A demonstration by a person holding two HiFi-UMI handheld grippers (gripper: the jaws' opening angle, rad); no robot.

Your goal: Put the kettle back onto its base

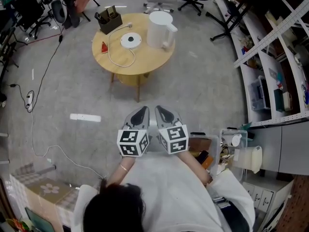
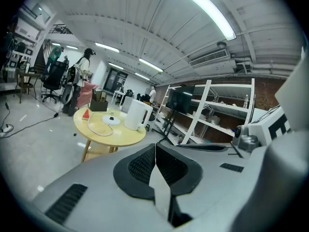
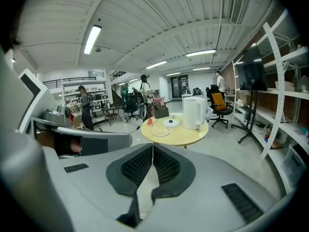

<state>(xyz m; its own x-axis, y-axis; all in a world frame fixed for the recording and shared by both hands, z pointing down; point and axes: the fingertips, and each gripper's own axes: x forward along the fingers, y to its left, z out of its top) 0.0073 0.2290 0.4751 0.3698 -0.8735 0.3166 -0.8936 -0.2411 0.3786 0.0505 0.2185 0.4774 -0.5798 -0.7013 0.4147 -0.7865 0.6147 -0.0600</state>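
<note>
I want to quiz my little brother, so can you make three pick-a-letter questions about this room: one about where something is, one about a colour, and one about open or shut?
1. Where does the kettle stand?
A) on the round table, beside its base
B) on its base
C) on the floor

2. What colour is the kettle?
A) red
B) white
C) black

3. How are the left gripper and right gripper?
A) both open
B) one holds the kettle
C) both shut, empty

1 A: it stands right of the bare base in the head view.
2 B: its body looks white in every view.
3 C: each gripper view shows the pads meeting, nothing between.
</note>
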